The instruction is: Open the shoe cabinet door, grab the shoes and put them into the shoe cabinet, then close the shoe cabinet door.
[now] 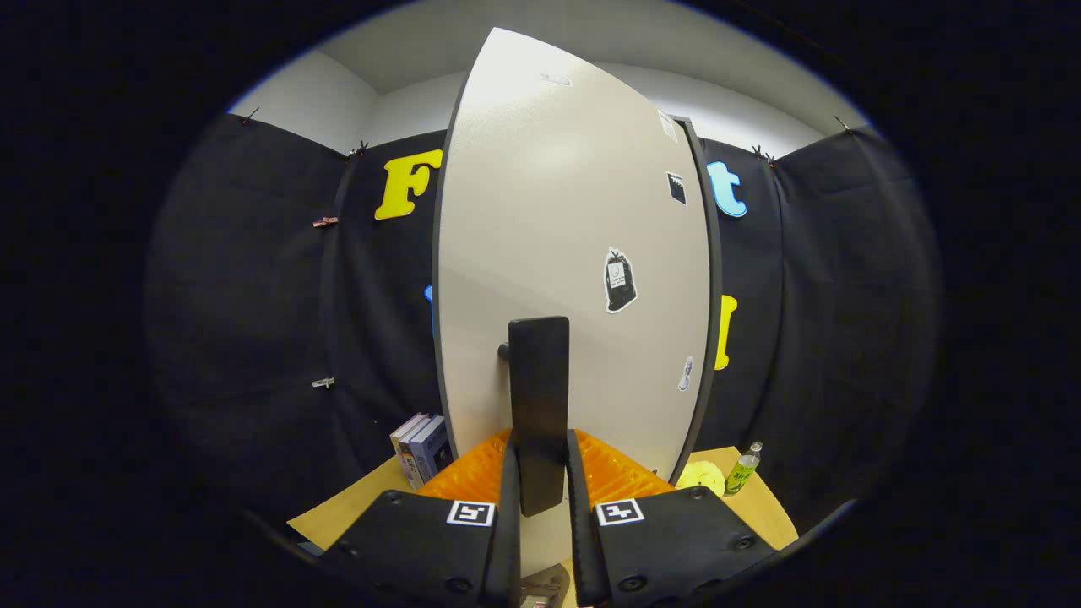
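Fingers (538, 473) pinch the black handle (538, 405) of the pale cabinet door (574, 253), whose dark edges rise on both sides, with books (420, 447) left and a bottle (742, 469) right on the wooden surface (346, 507).

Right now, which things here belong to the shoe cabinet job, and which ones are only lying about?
Job:
- cabinet door, pale
- black handle on it
- gripper, fingers closed on the handle

Lying about:
- books, left of the door
- green bottle, right of it
- yellow thing beside the bottle
- table
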Demonstrator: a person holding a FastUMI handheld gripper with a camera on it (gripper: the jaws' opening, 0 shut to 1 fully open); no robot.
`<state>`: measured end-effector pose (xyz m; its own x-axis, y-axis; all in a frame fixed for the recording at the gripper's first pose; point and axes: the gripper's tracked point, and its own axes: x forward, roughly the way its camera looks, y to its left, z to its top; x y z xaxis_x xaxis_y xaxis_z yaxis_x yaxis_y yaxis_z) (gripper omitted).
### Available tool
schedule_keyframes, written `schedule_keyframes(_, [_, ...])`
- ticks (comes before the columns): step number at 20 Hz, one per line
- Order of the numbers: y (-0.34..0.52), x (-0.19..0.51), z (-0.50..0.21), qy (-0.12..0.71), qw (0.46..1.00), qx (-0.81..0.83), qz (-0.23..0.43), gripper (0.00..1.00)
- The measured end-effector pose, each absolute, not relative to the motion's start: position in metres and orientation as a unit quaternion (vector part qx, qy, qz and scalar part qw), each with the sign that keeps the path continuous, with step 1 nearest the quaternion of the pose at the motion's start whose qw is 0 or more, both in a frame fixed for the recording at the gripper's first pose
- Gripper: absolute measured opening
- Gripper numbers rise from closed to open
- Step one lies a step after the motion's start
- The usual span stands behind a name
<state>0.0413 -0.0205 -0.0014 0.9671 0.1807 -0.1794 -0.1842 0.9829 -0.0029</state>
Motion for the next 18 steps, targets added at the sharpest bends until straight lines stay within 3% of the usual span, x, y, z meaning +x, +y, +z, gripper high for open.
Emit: schedule_keyframes(18, [-0.119,0.003,0.006,0.103,0.994,-0.004,0.042,0.28])
